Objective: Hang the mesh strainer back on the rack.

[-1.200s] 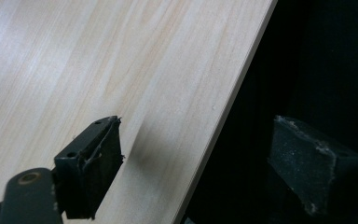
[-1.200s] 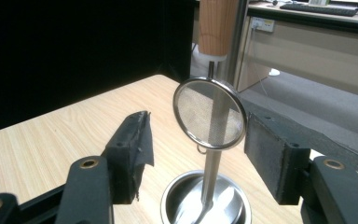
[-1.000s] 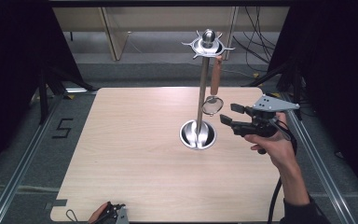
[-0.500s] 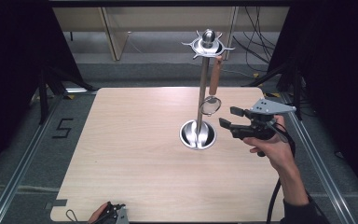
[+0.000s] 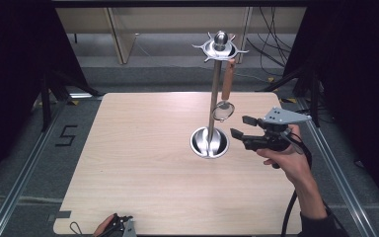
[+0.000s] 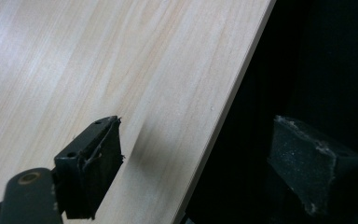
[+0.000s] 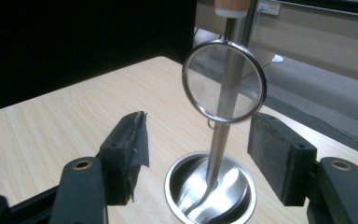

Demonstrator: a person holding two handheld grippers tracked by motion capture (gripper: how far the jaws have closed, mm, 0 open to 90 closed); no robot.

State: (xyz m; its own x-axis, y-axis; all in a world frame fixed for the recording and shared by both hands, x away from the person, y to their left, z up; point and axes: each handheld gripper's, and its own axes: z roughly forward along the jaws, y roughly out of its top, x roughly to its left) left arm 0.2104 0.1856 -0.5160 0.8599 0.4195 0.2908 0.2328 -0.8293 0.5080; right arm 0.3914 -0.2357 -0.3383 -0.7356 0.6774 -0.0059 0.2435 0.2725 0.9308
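table (image 5: 143, 163): light wood | on it: steel stand base (image 5: 209, 142), right of centre

One marking is legible from my position: the numeral "5" (image 5: 65, 136), in dark strokes on the grey floor (image 5: 24, 163), just beside the left edge of my table (image 5: 143, 163) in the high view. I read no other text, label, brand or sign on the table, on the metal stand (image 5: 216, 94) or in either gripper view.
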